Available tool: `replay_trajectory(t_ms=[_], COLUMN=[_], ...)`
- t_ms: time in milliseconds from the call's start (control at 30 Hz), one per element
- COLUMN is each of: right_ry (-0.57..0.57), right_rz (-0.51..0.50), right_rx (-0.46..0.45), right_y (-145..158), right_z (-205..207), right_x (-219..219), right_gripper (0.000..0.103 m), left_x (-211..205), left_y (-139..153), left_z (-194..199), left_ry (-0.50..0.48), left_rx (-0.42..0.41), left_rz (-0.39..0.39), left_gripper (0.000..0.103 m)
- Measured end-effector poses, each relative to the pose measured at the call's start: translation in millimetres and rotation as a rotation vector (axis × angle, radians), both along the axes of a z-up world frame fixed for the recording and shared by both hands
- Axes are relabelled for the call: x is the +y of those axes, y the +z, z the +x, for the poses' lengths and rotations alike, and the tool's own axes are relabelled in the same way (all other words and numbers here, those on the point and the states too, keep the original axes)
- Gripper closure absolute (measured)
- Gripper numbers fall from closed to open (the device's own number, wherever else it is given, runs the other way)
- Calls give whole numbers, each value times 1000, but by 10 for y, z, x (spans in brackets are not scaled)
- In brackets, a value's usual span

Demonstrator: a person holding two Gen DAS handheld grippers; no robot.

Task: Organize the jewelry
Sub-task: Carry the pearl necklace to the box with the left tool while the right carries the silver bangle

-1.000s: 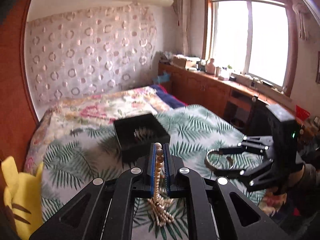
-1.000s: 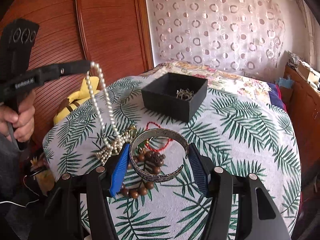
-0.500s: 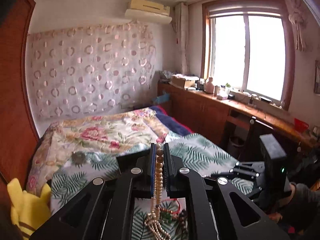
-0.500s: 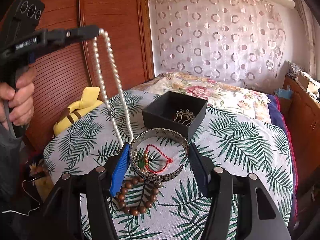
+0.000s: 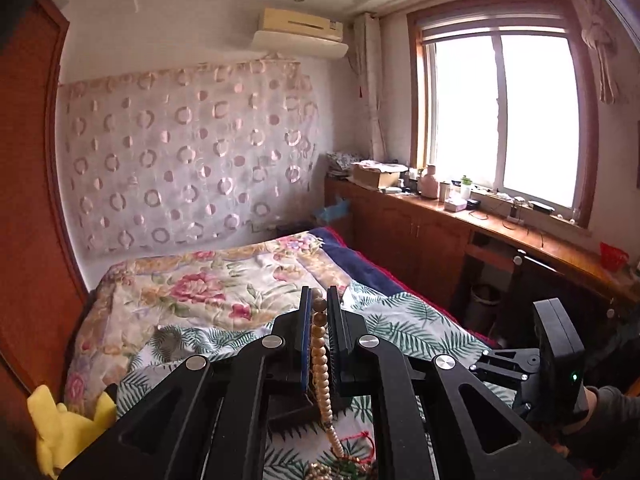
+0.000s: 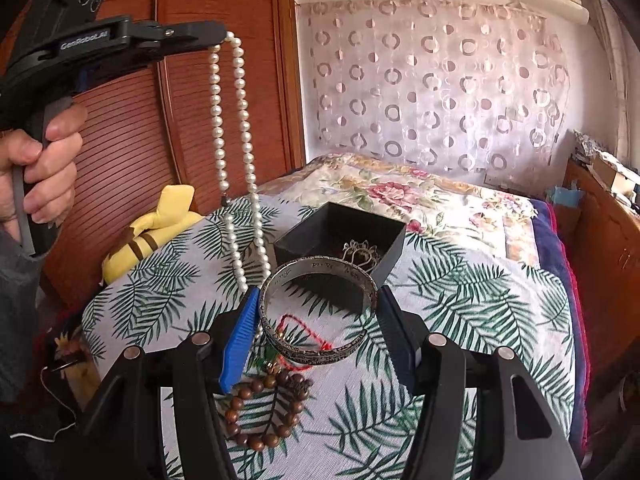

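A long white pearl necklace (image 6: 236,152) hangs doubled from the left claw (image 6: 224,38). A wide engraved silver cuff bangle (image 6: 318,310) sits level between the right claw's pads. A red string bracelet (image 6: 298,326) and brown wooden bead bracelet (image 6: 260,412) lie on the palm-leaf bedcover. A square black jewelry box (image 6: 340,236) holds a metal piece.
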State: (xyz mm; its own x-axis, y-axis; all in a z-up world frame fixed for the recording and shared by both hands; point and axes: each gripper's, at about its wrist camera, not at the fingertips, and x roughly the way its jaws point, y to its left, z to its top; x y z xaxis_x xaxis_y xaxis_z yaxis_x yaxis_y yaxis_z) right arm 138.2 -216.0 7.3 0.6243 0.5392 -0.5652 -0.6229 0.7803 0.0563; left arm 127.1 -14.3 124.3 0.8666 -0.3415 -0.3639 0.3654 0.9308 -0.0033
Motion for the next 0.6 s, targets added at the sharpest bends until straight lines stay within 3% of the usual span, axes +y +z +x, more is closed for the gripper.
replay_trajectory(t_ms=[300, 600], right_ry=[-9, -11], right_rz=[-20, -38], right_rx=[-29, 53], right_y=[105, -210], right_z=[380, 975], right_x=[225, 487], right_gripper=[42, 42], left_x=[-36, -40], left_y=[69, -448], left_z=[431, 968], left_ry=[33, 73], left_rx=[12, 131], left_rz=[12, 59], left_gripper=[96, 96])
